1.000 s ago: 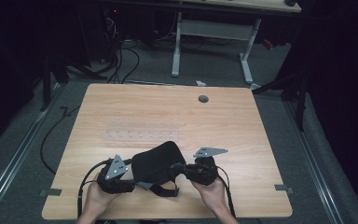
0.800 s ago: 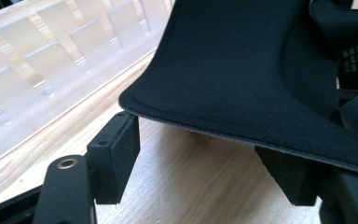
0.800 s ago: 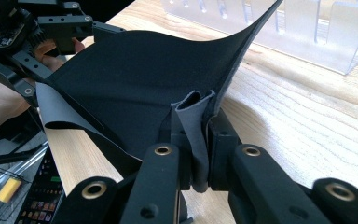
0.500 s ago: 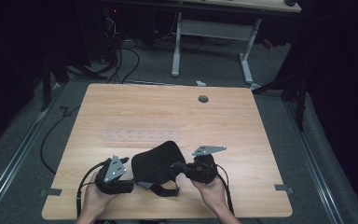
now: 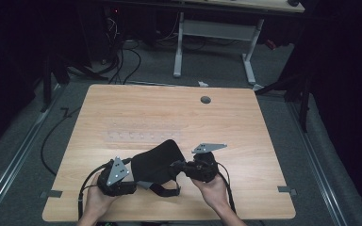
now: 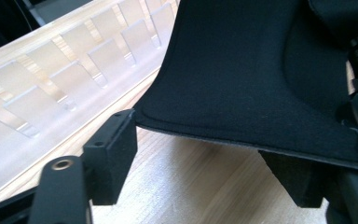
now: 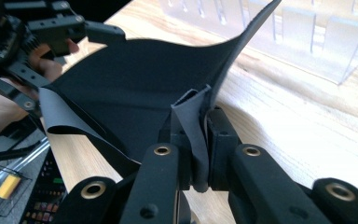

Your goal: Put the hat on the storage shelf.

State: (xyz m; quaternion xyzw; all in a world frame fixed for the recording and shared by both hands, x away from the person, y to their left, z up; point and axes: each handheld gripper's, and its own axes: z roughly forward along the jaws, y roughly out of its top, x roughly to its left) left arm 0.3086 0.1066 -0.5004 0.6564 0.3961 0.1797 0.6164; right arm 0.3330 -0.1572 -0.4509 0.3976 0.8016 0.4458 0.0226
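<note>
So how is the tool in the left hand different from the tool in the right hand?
The right tool is shut on a bunched fold of the black cloth, while the left tool is open, its jaws standing apart with the cloth's edge passing between them. In the high view, the left tool sits nearer the table's front edge than the right tool. Both are black, hand-held and at the same cloth.
</note>
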